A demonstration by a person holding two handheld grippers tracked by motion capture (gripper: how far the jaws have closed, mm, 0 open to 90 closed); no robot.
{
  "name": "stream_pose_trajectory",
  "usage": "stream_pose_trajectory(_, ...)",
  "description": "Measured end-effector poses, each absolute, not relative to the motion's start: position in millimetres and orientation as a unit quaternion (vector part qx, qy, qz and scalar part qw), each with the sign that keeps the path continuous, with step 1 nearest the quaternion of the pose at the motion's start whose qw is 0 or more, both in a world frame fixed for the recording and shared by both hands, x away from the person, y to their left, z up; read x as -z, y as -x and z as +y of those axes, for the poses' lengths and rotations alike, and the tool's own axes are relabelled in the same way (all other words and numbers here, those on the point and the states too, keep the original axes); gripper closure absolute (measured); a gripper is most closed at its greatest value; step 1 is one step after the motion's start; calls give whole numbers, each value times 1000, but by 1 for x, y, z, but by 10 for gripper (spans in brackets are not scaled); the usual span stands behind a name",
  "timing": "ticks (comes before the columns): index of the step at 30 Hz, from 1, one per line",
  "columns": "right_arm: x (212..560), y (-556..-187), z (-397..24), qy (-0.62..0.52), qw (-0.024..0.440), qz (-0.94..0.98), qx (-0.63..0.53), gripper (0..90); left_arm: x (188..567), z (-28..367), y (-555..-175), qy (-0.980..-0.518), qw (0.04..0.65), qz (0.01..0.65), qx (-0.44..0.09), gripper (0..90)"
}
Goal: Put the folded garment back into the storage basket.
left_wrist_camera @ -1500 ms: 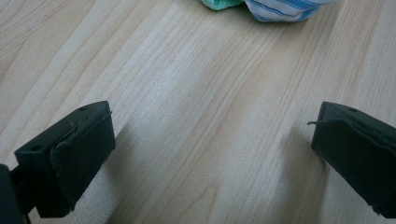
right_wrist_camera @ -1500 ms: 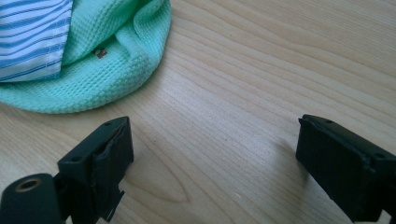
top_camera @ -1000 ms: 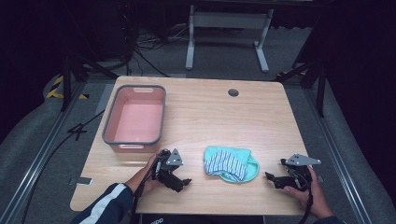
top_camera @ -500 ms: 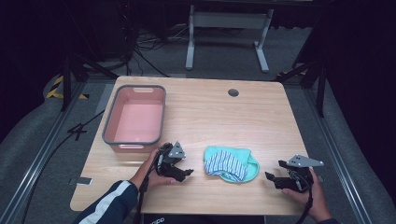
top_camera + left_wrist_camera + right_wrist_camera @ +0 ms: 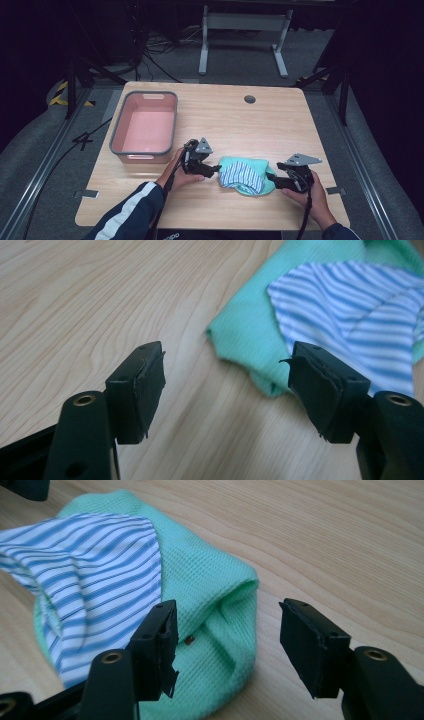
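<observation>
A mint-green waffle cloth [image 5: 266, 187] lies near the table's front edge with a blue-and-white striped cloth [image 5: 242, 176] on top of it. My left gripper [image 5: 217, 171] is at the pile's left edge. In the left gripper view the green cloth's [image 5: 245, 335] corner lies just ahead of the left gripper [image 5: 227, 357], whose jaws have just been closing but touch nothing. My right gripper [image 5: 271, 178] is at the pile's right edge. Its jaws have also just been closing; the green fold [image 5: 220, 595] sits between them with the right gripper [image 5: 230, 610] still open, the striped cloth [image 5: 95, 555] further back.
An empty pink basin with a grey rim [image 5: 116, 135] stands on the table's left side, behind my left hand. A round cable hole [image 5: 249, 99] sits near the far edge. Bare wood [image 5: 250, 130] stretches behind the cloths. The table's front edge is close to both hands.
Both hands have moved inward to the cloth pile, the left gripper to the right and the right gripper to the left. The cloths have not moved.
</observation>
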State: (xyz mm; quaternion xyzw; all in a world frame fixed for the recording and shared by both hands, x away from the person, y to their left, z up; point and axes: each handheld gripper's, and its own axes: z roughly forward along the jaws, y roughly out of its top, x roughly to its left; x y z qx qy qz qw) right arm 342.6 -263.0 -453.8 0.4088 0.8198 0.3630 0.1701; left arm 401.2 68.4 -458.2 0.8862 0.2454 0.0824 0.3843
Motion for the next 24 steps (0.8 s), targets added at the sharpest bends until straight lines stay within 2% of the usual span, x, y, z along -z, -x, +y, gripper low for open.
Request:
stream_pose_trajectory(3, 458, -350, -255, -415, 165, 821, -355, 447, 463, 59, -401, -892, 376, 238, -83, 308)
stream_pose_trajectory(11, 463, -351, -244, -415, 155, 824, -353, 443, 478, 52, -402, -892, 373, 247, -60, 284)
stream_pose_trajectory(20, 475, -349, -240, -423, 162, 828, -331, 390, 481, 49, -398, -890, 373, 253, -68, 239)
stream_pose_trajectory(24, 475, -349, -240, -424, 185, 828, -315, 260, 481, 48, -397, -890, 373, 253, -71, 228)
